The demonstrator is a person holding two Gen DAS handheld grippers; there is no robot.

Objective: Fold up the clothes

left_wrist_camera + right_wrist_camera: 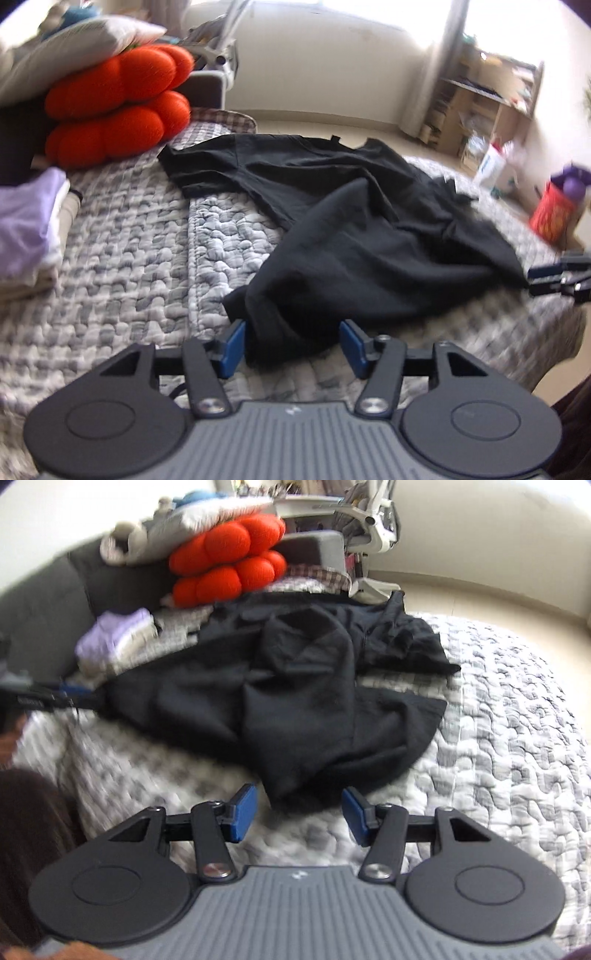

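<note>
This is a home, a lived-in room: a bed with a grey quilted bedspread (122, 258), orange plush cushions (118, 107) under a white pillow (74, 48) at upper left, and a cluttered wooden shelf (491, 103) at upper right.

Legible text: none. Small white mark on the grey gripper body (291, 411), lower centre of both views, unreadable. White carton (489, 168), upper right: print blurred.

A quilted grey bed (129, 236) carries a black shirt (362, 229) (rumpled) and orange cushions (118, 107).
</note>
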